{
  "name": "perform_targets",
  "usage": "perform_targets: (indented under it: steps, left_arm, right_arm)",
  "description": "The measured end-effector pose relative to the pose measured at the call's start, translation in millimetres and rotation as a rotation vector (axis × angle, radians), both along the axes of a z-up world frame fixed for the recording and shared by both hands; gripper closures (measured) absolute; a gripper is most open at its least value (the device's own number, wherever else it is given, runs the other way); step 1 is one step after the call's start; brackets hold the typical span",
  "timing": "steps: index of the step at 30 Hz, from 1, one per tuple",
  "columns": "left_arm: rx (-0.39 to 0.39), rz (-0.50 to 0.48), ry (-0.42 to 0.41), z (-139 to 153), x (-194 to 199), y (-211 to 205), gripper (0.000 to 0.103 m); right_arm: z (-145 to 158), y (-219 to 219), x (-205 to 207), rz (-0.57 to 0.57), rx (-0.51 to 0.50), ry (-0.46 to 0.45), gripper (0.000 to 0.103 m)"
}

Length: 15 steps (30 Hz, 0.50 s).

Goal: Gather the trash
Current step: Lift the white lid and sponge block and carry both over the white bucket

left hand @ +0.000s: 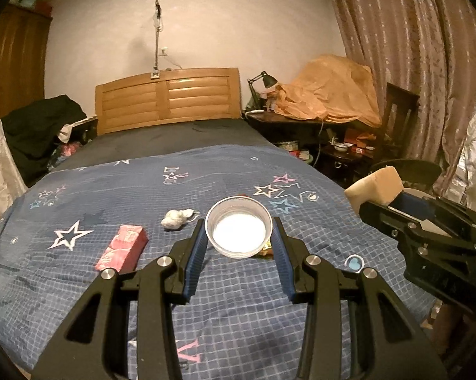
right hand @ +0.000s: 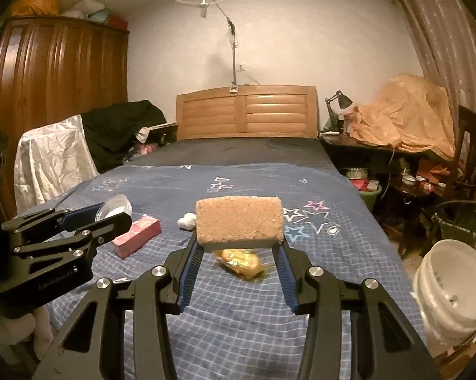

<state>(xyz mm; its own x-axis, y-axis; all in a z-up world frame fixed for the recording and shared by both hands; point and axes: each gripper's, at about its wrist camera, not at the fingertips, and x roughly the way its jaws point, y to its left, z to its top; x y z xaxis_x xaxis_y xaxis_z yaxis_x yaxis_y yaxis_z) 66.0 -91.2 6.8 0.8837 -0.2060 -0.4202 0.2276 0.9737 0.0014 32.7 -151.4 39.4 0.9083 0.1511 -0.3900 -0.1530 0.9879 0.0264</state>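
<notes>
Above the bed (left hand: 206,285): left gripper (left hand: 239,237) clamps a light, rigid cup (left hand: 239,231) by its rim; right gripper (right hand: 239,247) pinches a soft sponge (right hand: 239,221) at its ends.

Your bedspread (right hand: 244,316) lies open at six o'clock; pink box (right hand: 136,236) blocks ten, white bucket (right hand: 453,288) crowds three.

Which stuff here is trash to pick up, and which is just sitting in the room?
Part of the job:
plastic cup, held by the left gripper
sponge, held by the right gripper
pink box
white paper ball
yellow wrapper
white bucket

Just lying about:
desk lamp
black clothes
orange cloth
</notes>
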Motion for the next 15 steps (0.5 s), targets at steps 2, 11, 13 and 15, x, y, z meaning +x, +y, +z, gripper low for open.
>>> perform_targets:
  steps: [2, 11, 13, 15]
  left_arm:
    - [0.002, -0.018, 0.001, 2.5, 6.0, -9.8, 0.064]
    - [0.000, -0.158, 0.004, 22.6, 40.7, -84.5, 0.064]
    - [-0.005, -0.198, 0.007, 27.4, 47.7, -105.6, 0.064]
    - [-0.008, -0.242, 0.011, 32.0, 54.3, -129.4, 0.064]
  right_arm:
    - [5.3, -12.7, 6.7, -0.015, -0.009, 0.003, 0.057]
    - [36.2, -111.6, 28.3, -0.126, -0.027, 0.054, 0.057]
    - [42.7, -142.4, 30.4, -0.164, -0.022, 0.068, 0.057]
    - [49.4, -177.0, 30.1, -0.207, -0.023, 0.081, 0.057]
